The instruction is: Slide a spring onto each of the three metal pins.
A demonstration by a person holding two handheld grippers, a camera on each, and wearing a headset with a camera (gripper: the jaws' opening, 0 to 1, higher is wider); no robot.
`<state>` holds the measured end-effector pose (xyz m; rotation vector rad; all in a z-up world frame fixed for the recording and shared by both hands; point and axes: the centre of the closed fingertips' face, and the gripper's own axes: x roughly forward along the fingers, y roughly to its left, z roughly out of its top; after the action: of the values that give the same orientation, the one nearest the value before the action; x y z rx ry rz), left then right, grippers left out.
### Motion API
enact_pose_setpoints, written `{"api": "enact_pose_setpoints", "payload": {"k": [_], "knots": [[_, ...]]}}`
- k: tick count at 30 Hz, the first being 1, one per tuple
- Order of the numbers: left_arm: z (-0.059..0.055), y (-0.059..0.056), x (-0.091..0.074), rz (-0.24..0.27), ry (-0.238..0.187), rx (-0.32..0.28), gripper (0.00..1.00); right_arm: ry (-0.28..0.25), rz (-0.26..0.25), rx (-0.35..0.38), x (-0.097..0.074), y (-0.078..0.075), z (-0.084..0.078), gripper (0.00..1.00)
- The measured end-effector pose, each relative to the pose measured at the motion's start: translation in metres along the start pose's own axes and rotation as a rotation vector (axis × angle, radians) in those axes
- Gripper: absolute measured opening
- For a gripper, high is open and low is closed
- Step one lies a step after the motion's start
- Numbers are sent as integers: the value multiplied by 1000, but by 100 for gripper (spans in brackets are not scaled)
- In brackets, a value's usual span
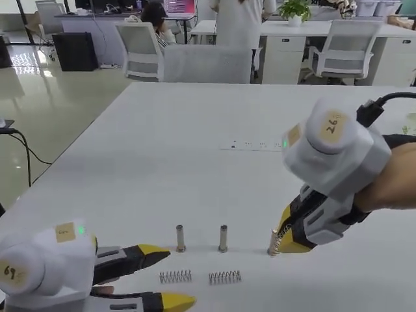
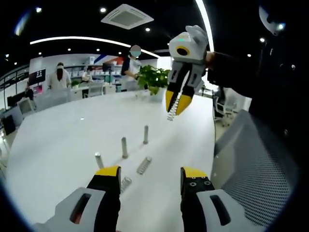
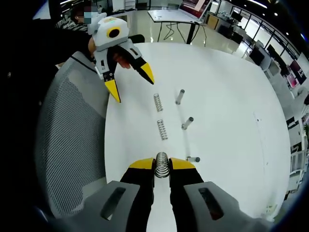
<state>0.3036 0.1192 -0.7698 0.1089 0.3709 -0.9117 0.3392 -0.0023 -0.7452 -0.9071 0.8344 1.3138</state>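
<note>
Spring [image 3: 162, 165] pinched in my right gripper [image 3: 161, 169] hangs just beside the end pin [image 3: 193, 159], presumably for threading; left gripper [image 2: 150, 172] hovers spread near two loose springs [image 1: 225, 277].

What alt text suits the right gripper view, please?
The right gripper is shut on a spring beside a metal pin. Beyond, two loose springs and two bare pins sit on the white table by the open left gripper.

3 upright pins [image 1: 223, 238] w/ 2 flat springs [image 1: 175, 277]
</note>
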Motion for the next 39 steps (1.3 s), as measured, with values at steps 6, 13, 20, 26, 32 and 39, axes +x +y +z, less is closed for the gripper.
{"api": "enact_pose_setpoints", "payload": {"k": [6,13,20,26,32,39], "knots": [[0,-1,-6,17,-10,-3,47,29,-9,-4,-6,-13,-4,8],[1,-3,-7,25,-19,-7,48,83,-16,-8,-6,-29,-11,8],[1,-4,-8,30,-24,-9,48,121,-25,-6,3,-44,-17,8],[1,-4,-7,30,-18,-9,48,161,-24,-6,14,-55,-25,8],[0,-6,-6,30,-12,-10,49,168,-13,-1,22,-63,-24,8],[1,-8,-7,31,-14,-8,49,190,10,-6,33,-67,-24,8]]}}
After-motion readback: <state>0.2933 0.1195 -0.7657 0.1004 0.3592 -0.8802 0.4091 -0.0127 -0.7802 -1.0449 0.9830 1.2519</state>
